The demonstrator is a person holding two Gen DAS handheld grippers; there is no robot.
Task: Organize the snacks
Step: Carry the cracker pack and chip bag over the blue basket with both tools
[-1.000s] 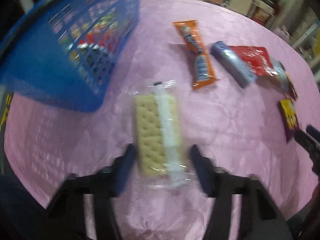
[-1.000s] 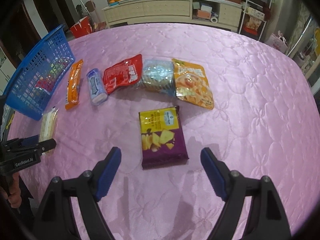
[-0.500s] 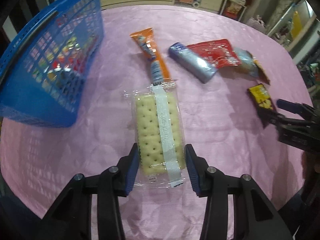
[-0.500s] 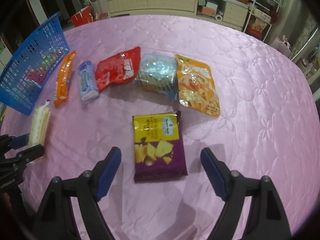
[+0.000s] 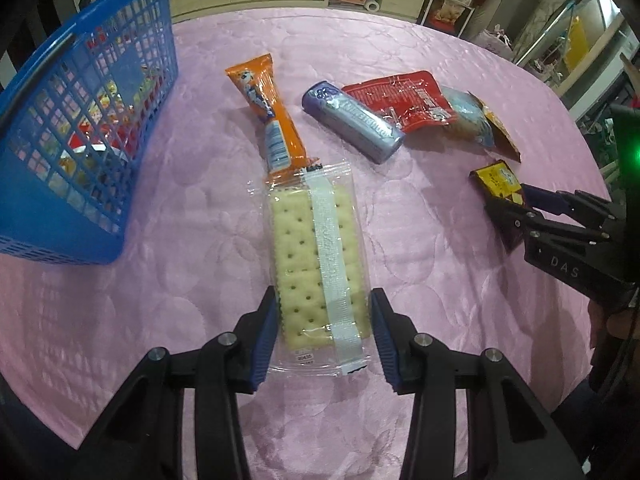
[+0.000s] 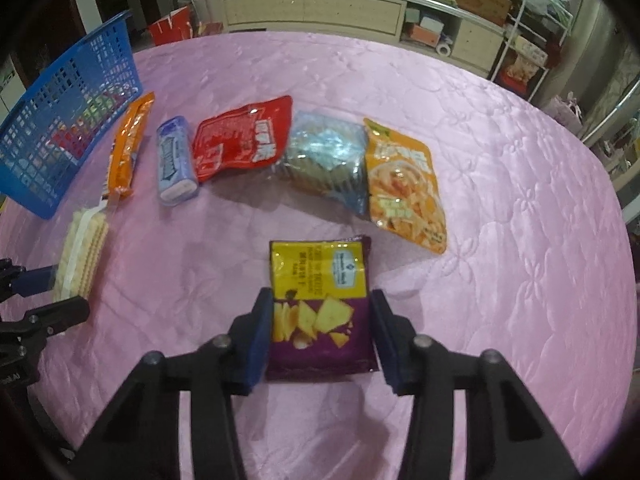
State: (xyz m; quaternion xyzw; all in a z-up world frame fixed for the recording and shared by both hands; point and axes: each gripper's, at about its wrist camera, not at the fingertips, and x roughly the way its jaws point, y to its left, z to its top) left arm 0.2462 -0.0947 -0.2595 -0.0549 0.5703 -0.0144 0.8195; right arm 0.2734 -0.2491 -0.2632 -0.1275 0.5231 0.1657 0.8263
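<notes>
A clear pack of pale crackers (image 5: pixel 316 256) sits between the blue pads of my left gripper (image 5: pixel 324 308), which is shut on its near end just over the pink cloth. The same pack (image 6: pixel 82 256) shows at the left of the right wrist view. My right gripper (image 6: pixel 320 308) is closing on a purple and yellow chip bag (image 6: pixel 320 300) that lies flat. Its pads touch both side edges of the bag. In the left wrist view that gripper (image 5: pixel 508 204) and chip bag (image 5: pixel 498 184) are at the right. A blue mesh basket (image 5: pixel 80 128) with snacks inside stands at the left.
Across the pink quilted table (image 6: pixel 500 200) lies a row: orange pack (image 6: pixel 128 148), blue-purple pack (image 6: pixel 174 164), red pouch (image 6: pixel 240 136), silvery blue bag (image 6: pixel 328 160), orange-yellow pouch (image 6: pixel 404 184). The basket (image 6: pixel 60 120) is beside the orange pack. Cabinets stand behind the table.
My right gripper's jaws came in from wide apart to the chip bag's sides, and it sank closer to the bag. My left gripper closed on the cracker pack and drew it away from the basket.
</notes>
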